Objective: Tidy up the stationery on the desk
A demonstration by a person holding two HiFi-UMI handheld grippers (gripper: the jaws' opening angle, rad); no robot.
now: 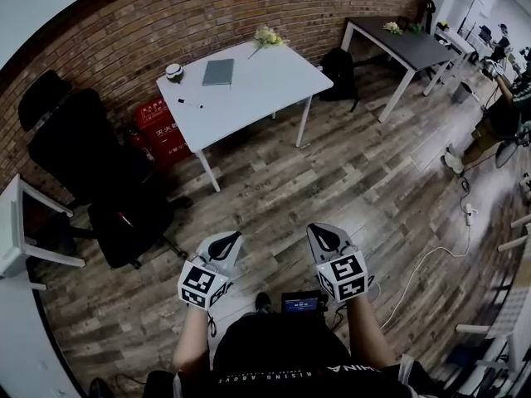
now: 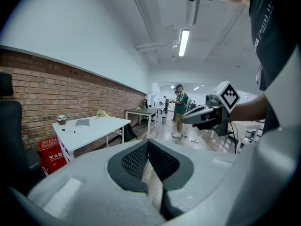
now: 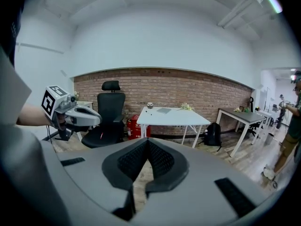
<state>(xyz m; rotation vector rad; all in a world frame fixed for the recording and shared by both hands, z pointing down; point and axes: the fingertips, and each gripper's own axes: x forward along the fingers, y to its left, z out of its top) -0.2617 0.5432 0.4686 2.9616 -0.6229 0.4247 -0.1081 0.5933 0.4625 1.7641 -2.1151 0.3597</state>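
Observation:
A white desk (image 1: 249, 85) stands far ahead by the brick wall. On it lie a grey notebook (image 1: 218, 71), a black pen (image 1: 190, 104), a small round jar (image 1: 173, 72) and a sprig of flowers (image 1: 267, 36). My left gripper (image 1: 234, 238) and right gripper (image 1: 314, 231) are held side by side over the wooden floor, well short of the desk, both shut with nothing between the jaws. The left gripper view shows the desk (image 2: 94, 128), notebook (image 2: 83, 122) and pen (image 2: 68, 131) beyond its shut jaws (image 2: 148, 142). The right gripper (image 3: 146, 142) points at the desk (image 3: 174, 117).
A black office chair (image 1: 99, 172) and a red box (image 1: 162, 131) stand left of the desk. A black backpack (image 1: 338, 73) and a dark desk (image 1: 402, 40) are to its right. A white cable (image 1: 431, 251) trails on the floor. A person (image 2: 180, 109) stands far off.

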